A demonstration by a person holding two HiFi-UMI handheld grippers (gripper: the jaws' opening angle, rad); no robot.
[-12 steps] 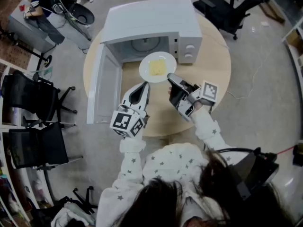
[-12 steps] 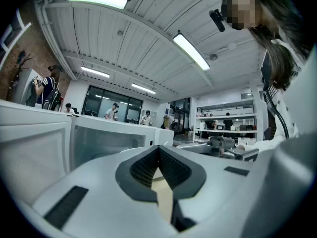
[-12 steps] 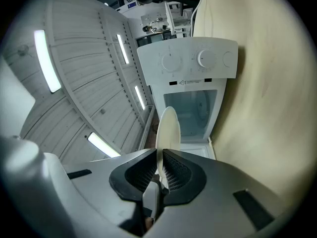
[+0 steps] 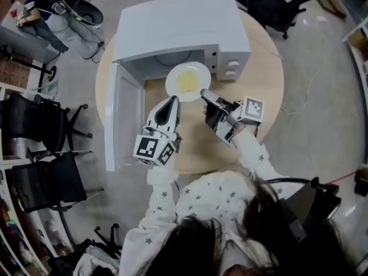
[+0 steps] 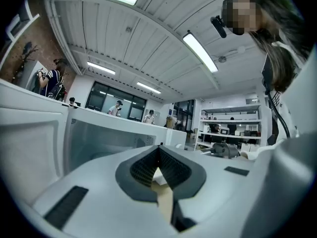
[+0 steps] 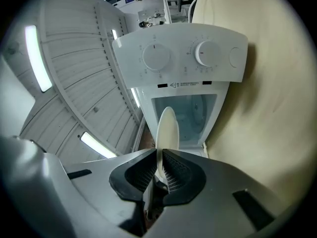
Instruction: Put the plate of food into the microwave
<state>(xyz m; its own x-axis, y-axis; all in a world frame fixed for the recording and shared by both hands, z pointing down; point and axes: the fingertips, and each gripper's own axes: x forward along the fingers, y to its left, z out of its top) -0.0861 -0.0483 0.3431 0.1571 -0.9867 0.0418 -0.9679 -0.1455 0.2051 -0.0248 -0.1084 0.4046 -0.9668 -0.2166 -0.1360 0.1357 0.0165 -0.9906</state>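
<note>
Carrying step: the right gripper point(image 4: 205, 94) has its jaws clamped on the plate point(image 4: 187, 82) rim at the open microwave point(image 4: 178, 27) mouth; the left gripper point(image 4: 171, 100) jaws are closed beside it; next, slide the plate in level.

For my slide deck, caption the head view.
Right gripper holds plate of food at the open microwave; left gripper shut alongside.

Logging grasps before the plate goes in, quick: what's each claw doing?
Left gripper: claw closed, nothing visibly gripped.
Right gripper: claw closed on the round white plate of yellow food.
</note>
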